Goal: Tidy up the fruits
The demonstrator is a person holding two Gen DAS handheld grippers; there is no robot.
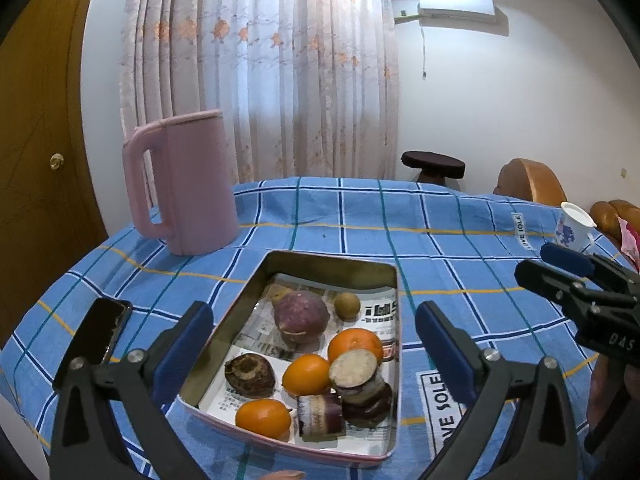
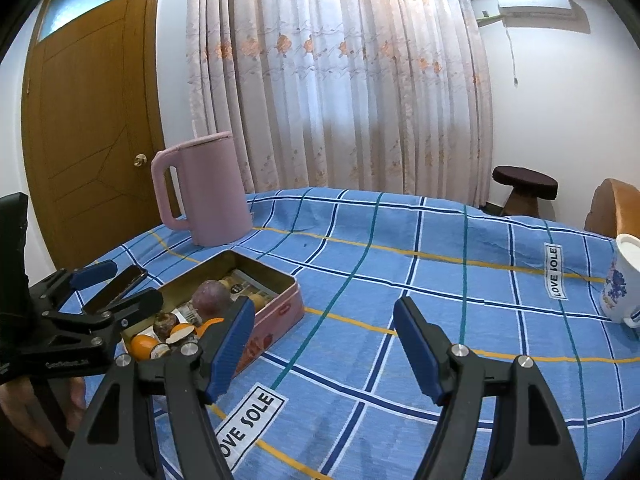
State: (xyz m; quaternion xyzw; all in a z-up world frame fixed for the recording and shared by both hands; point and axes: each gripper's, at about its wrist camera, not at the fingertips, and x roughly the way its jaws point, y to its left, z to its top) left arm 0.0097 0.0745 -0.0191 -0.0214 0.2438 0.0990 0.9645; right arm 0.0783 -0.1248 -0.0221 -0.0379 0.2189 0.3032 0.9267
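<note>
Both my grippers hung open and empty; the fruit tin (image 1: pixel 224 344) lay directly under the left gripper (image 1: pixel 314 354), nearer than the right gripper (image 2: pixel 324 350).

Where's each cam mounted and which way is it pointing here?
Left wrist: on the left gripper, angled down over the open tin of fruit; own two blue-padded fingers, plus the right gripper at right edge.
Right wrist: on the right gripper, angled down over bare tablecloth; own fingers, plus the left gripper and a hand at left.
Shared: tin, pink jug, phone, cup, curtain.
</note>
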